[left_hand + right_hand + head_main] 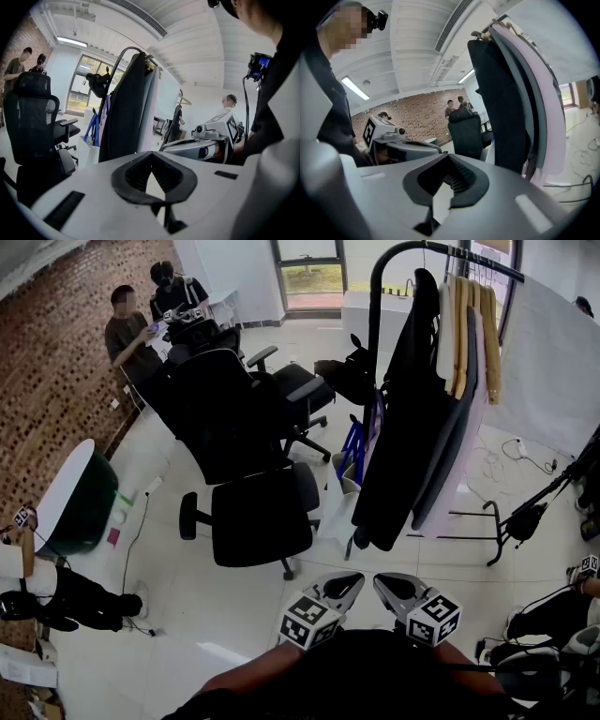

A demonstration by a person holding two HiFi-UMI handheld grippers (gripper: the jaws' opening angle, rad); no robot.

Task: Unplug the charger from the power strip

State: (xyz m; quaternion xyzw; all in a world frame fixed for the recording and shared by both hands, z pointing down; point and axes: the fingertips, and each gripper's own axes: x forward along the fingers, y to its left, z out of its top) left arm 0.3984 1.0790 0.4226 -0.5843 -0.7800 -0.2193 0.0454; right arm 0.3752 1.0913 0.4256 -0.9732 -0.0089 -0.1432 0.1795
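Note:
I cannot make out a charger or a power strip for certain in any view. A small white block [151, 486] with a dark cable lies on the floor at the left, and another white block [517, 443] with cords lies at the right. My left gripper [348, 580] [151, 157] and right gripper [387, 583] [449, 160] are held side by side close to my body, both shut with nothing between the jaws. Each gripper view shows the other gripper beside it: the right gripper [213, 137] and the left gripper [391, 139].
Black office chairs [253, 512] stand straight ahead on the tiled floor. A clothes rack [375, 296] hung with dark garments [412, 427] stands to the right. A round white-topped green tub [75, 502] sits at the left by the brick wall. Two people [127, 329] sit at the back left.

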